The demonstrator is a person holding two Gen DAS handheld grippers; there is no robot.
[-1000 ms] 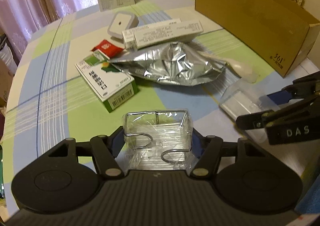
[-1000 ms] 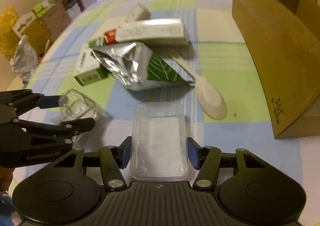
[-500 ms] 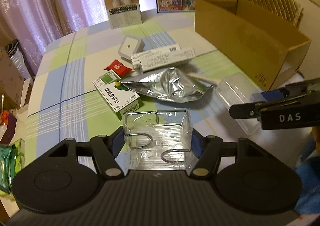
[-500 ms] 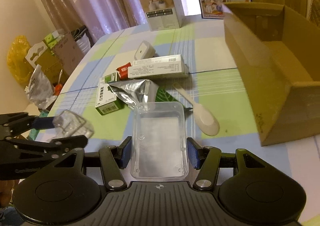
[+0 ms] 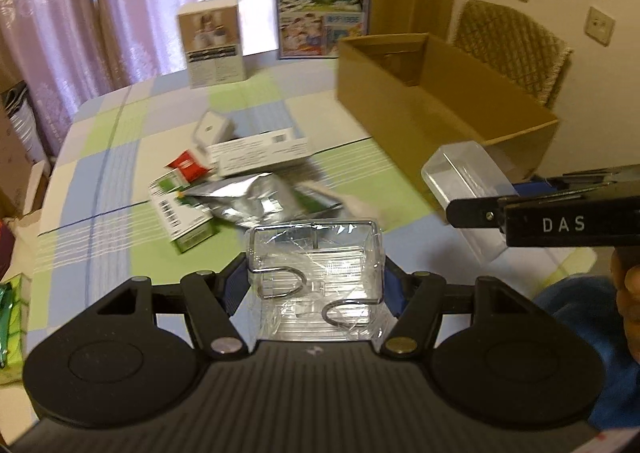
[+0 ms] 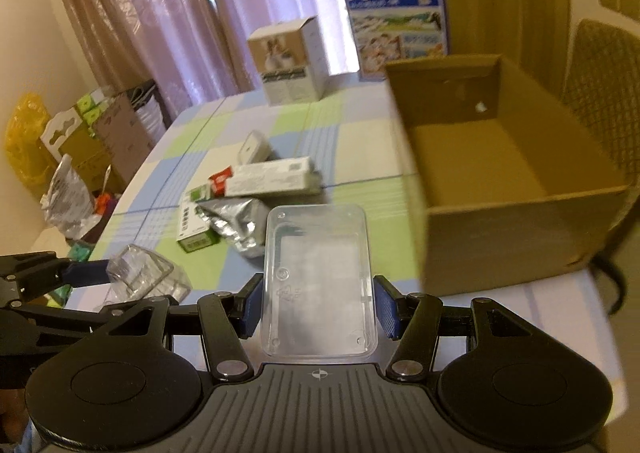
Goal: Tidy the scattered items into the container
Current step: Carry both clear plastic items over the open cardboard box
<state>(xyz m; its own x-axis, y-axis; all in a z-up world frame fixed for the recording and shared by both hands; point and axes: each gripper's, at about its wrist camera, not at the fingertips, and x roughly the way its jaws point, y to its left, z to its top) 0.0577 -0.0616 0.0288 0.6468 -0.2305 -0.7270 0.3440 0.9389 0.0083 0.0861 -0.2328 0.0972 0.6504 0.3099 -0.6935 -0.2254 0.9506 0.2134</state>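
Note:
My left gripper (image 5: 314, 285) is shut on a clear plastic box with metal hooks (image 5: 316, 257), held above the table. My right gripper (image 6: 318, 305) is shut on a flat clear plastic lid (image 6: 318, 277), also lifted. Each gripper shows in the other's view: the right gripper (image 5: 476, 197) with its clear lid (image 5: 464, 173), the left gripper (image 6: 94, 285) with its clear box (image 6: 144, 277). The open brown cardboard box (image 6: 500, 173) stands to the right, seemingly empty inside. On the checked tablecloth lie a silver foil pouch (image 5: 256, 201), a green-and-white carton (image 5: 180, 213), a long white carton (image 5: 260, 153), a red sachet (image 5: 186, 167) and a small white device (image 5: 210, 129).
A white product box (image 5: 212, 41) and a blue milk carton (image 5: 322, 5) stand at the table's far edge. A wicker chair (image 5: 512, 45) stands behind the cardboard box. Bags and cartons (image 6: 80, 141) crowd the floor to the left. A person's hand (image 5: 628, 293) shows at the right edge.
Both grippers have risen and drawn back with their clear items still held. The table items look smaller and farther, and the inside of the cardboard box has come into view.

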